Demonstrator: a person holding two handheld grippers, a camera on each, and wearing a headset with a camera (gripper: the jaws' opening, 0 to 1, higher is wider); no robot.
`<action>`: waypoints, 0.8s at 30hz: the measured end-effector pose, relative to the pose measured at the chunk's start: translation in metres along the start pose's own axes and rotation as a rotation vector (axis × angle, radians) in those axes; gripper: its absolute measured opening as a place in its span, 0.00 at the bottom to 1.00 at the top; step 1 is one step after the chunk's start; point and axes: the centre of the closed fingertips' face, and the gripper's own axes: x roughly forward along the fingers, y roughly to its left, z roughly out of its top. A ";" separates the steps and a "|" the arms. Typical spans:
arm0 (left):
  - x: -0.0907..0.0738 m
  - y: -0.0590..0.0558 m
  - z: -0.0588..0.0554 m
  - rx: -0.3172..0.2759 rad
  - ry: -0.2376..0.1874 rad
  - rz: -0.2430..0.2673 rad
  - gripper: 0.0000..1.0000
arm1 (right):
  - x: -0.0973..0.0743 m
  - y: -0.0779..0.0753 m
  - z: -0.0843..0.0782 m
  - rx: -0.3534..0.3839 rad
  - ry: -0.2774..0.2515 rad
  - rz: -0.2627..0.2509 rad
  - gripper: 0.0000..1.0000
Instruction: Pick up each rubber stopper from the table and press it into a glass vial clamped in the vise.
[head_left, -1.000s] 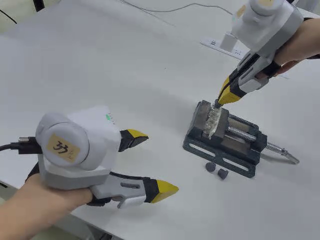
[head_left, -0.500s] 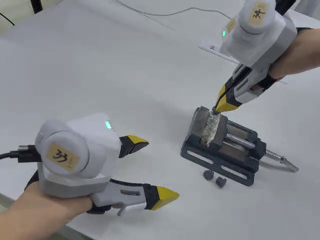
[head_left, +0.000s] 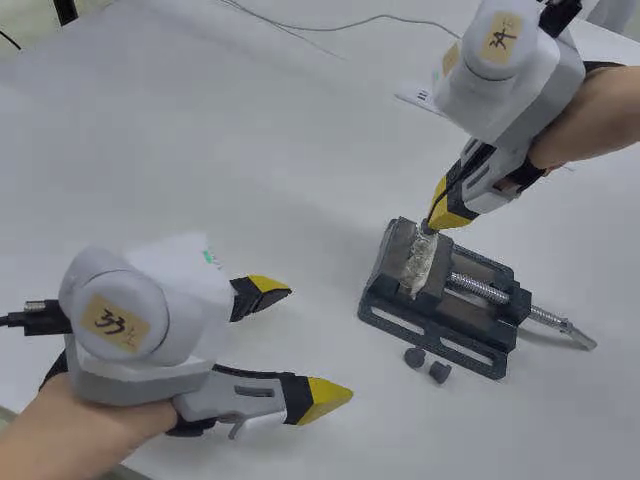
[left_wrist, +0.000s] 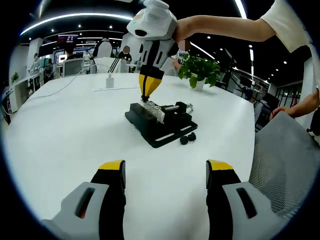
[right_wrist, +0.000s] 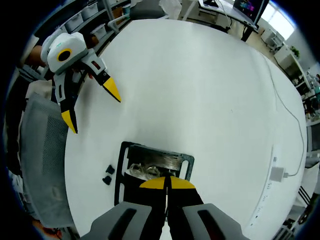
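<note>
Distantly, potted plant behind vise, left hand-held gripper agape

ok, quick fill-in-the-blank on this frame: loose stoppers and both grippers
1. ____ loose stoppers lie on the table beside the vise.
2. The right gripper, tip at the top of the vial, has its jaws ____.
3. The left gripper has its jaws ____.
Missing words: two; shut; open.
</note>
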 end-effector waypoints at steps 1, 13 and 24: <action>0.000 0.000 0.000 0.000 0.001 0.000 0.64 | 0.000 0.000 -0.001 -0.003 -0.003 0.003 0.00; 0.000 0.003 0.001 -0.001 -0.001 0.004 0.64 | -0.001 -0.001 -0.004 0.050 0.018 -0.016 0.00; -0.004 -0.001 0.016 0.022 -0.014 0.009 0.64 | -0.001 -0.006 -0.003 0.050 0.021 -0.067 0.00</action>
